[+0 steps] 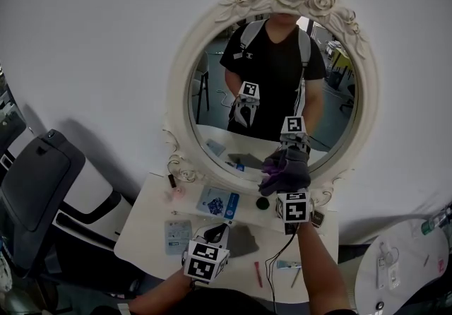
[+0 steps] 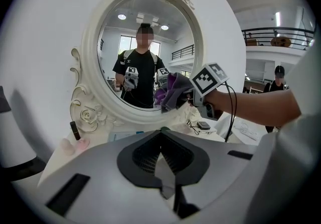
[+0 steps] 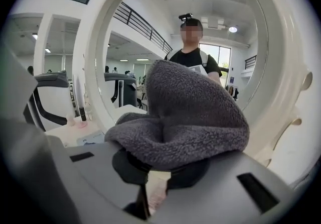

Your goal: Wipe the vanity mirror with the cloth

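Ok, nearest first, from the head view. The left gripper (image 1: 219,232) sits low at 6 o'clock over the white vanity table (image 1: 141,232), and its arm is cut off by the bottom edge. In the left gripper view its jaws meet tip to tip with nothing between them.

Small clutter on the tabletop:
- a red pen (image 1: 258,275) at 5 o'clock of that gripper
- a pale packet (image 1: 174,236) at 9 o'clock
- a blue packet (image 1: 217,202) further back
- a dark round item (image 1: 263,203) beside it, too small to identify

Further in, the right gripper (image 3: 159,175) is clenched on the grey-purple cloth (image 1: 286,169). The cloth is bunched over the jaws, so the fingertips are buried in both the head view and the right gripper view. Only the dark jaw roots show under the pile.

The cloth is up at the vanity mirror (image 1: 272,87), at about 5 o'clock on the glass just above the lower rim. The cloth and its reflection run together there, so it reads as contact, but the actual contact line is hidden behind the wad.

The mirror's ornate white frame is fully in view. A dark chair (image 1: 35,186) at 8 o'clock and a round table (image 1: 402,264) at 4 o'clock are both clipped by the frame edges.
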The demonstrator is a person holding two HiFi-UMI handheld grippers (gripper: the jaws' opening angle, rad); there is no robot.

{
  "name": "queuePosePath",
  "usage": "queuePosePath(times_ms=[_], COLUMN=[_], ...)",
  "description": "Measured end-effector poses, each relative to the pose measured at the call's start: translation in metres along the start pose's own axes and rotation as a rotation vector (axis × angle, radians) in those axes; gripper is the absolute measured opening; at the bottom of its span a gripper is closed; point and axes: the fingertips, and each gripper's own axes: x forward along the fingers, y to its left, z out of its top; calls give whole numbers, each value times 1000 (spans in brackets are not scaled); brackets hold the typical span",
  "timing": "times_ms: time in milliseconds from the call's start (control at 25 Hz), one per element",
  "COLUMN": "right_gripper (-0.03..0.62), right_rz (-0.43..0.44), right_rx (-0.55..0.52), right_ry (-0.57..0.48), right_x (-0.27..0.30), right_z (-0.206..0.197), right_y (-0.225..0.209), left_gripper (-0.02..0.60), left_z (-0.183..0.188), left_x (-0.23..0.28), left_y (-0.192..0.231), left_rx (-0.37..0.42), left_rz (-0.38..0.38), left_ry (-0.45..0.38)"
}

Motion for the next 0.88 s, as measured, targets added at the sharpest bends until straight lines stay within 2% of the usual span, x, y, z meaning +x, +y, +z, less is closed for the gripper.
queuePosePath(times_ms=[120,320,440,640,880], right_gripper=[40,40,40,40,40], right_rz=[1,-54,-95,-156,-171], right_rx=[1,-5,-9,7,7], right_ry=[-130,-451,-583,-636,-677], right_x=[-26,-109,-153,-178,-172], right_z=[44,164,226,284,282], right_y=[-1,-30,-58,-105,-113], left_gripper=[6,6,6,6,6], left_z=[1,9,11,11,6], left_x=[1,5,9,15,24], left_y=[5,7,5,7,19], left_rx=[-3,2,0,-3,-22], left_rz=[4,-11,-23,-35,-24], left_ry=[-3,-19,-20,-19,4])
